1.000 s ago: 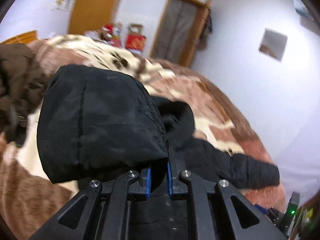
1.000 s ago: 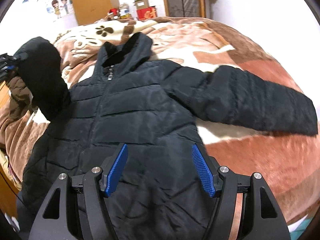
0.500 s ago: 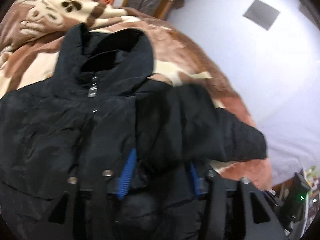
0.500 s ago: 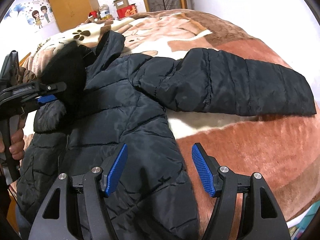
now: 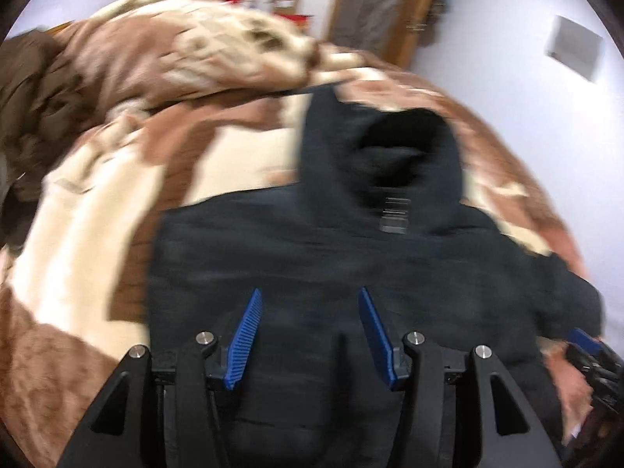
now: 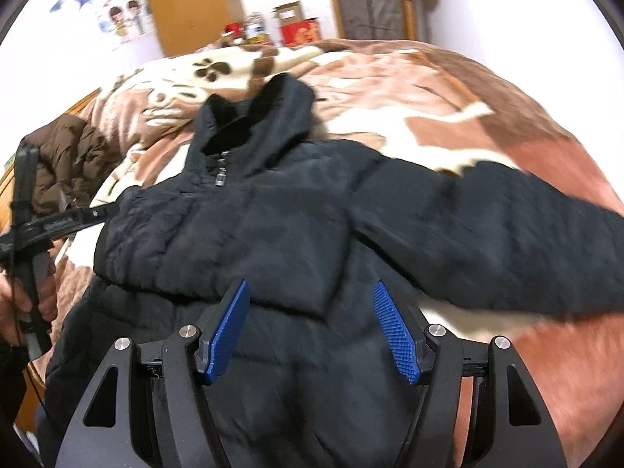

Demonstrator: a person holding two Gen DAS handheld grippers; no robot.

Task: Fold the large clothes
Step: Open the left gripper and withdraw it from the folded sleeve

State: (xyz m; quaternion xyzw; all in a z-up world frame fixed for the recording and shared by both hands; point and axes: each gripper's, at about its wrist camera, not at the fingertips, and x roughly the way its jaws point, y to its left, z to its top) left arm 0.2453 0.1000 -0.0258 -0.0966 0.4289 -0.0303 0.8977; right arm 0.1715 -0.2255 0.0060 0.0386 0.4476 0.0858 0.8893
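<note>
The black puffer jacket (image 6: 273, 234) lies face up on the bed (image 6: 526, 132), hood (image 6: 273, 109) toward the far wall. One sleeve is folded across the chest (image 6: 218, 257); the other sleeve (image 6: 526, 234) lies stretched out flat over the brown and cream blanket (image 5: 97, 234).

**Finger state**
- Left gripper (image 5: 310, 333): fingers partly spread, nothing between the pads. No fabric is clamped.
- Right gripper (image 6: 312, 327): fingers wide apart and empty.

**Position of the jacket relative to the fingers**
- In the left wrist view the jacket body fills the space ahead of and below the fingers; the zip pull (image 5: 394, 214) sits beyond the tips, under the hood.
- In the right wrist view the cuff end of the folded sleeve lies just ahead of the gap between the fingers, with the jacket front beneath. The outstretched sleeve lies off to one side, apart from both pads.

**Probable faults from this point**
- The padded sleeve on the chest is springy and unrestrained. It may slide or unfold when the jacket is disturbed.
- A grasp on the outstretched sleeve taken too deep may also pinch the blanket beneath and drag it along.
- A shallow grasp on slick shell fabric may slip out mid-fold.
- Both views are blurred, so exact contact with the fabric cannot be determined.
</note>
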